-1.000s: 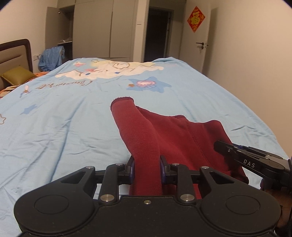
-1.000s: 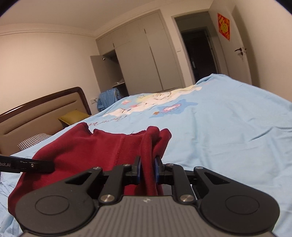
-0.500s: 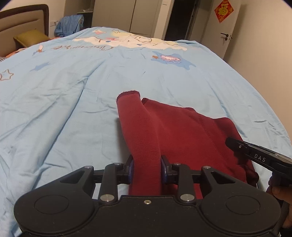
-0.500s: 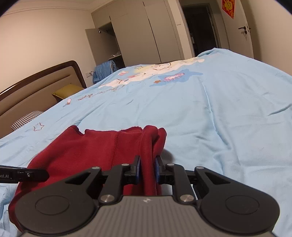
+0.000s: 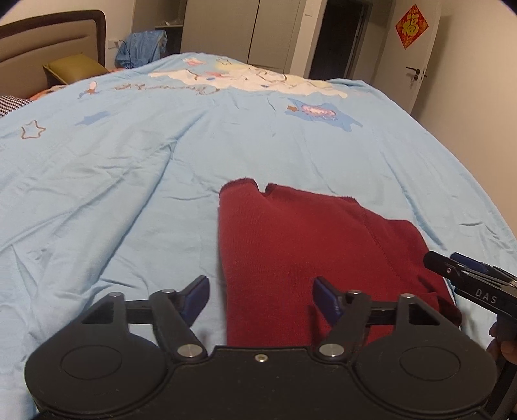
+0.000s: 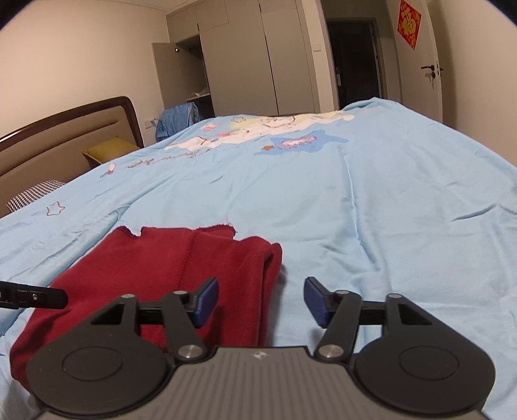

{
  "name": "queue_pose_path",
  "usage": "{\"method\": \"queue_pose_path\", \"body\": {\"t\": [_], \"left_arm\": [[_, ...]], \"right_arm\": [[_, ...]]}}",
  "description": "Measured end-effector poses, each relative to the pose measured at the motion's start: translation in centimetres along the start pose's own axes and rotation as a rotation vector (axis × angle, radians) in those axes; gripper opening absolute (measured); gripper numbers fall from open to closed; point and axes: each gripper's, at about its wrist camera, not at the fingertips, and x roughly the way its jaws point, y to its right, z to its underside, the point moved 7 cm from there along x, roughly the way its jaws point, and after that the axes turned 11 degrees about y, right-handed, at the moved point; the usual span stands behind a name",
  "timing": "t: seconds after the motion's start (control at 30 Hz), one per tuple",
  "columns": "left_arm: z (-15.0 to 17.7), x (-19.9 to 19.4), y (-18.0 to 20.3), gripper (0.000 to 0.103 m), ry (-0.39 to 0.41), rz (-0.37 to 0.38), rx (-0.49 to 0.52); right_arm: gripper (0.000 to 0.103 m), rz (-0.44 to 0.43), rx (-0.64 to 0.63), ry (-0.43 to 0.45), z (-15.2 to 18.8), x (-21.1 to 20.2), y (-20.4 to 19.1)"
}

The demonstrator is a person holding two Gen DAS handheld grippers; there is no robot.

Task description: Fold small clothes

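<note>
**Red garment laid flat on the bed, both grippers released**

A dark red knitted garment (image 5: 290,245) is spread flat on the light blue duvet (image 5: 129,181), near the edge of the bed closest to the cameras. It is folded over on itself: in the right wrist view a doubled edge is seen along its right side (image 6: 268,268), and a stitched seam runs down the fabric. Which kind of garment it is cannot be told for sure; a small notch is seen at its far edge.

The left gripper (image 5: 260,295) is held low over the near left part of the garment. Its jaws have just been opening and now stand wide apart; the left edge of the cloth lies between them, but neither blue pad is pressed on it. The right gripper (image 6: 260,302) is poised over the garment's right edge. Its jaws have likewise just been opening, the folded edge lies between them, and nothing is gripped. Each gripper's tip is seen at the margin of the other's view.

The duvet is printed with cartoon figures and stars. Beyond it are seen a brown headboard (image 6: 64,135), a yellow-green pillow (image 5: 74,66), blue clothing draped by an open wardrobe (image 6: 239,61), and a door bearing a red ornament (image 5: 412,26).
</note>
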Motion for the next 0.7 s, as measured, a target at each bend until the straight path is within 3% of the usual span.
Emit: {"method": "queue_pose_path", "body": {"t": [0.13,0.27,0.7], "left_arm": [[-0.7,-2.4,0.1,0.091,0.055,-0.018,0.007],[-1.0,-5.4,0.3,0.101,0.121,-0.029,0.016],[0.8,-14.8,0.9,0.102,0.261,-0.029,0.056]], "right_arm": [[0.09,0.007,-0.004,0.047,-1.0,-2.3,-0.2],[0.1,0.003,0.003,0.101,-2.2,-5.0,-0.6],[0.103,-0.023,-0.051,0.23,-3.4,-14.8,-3.8]]}}
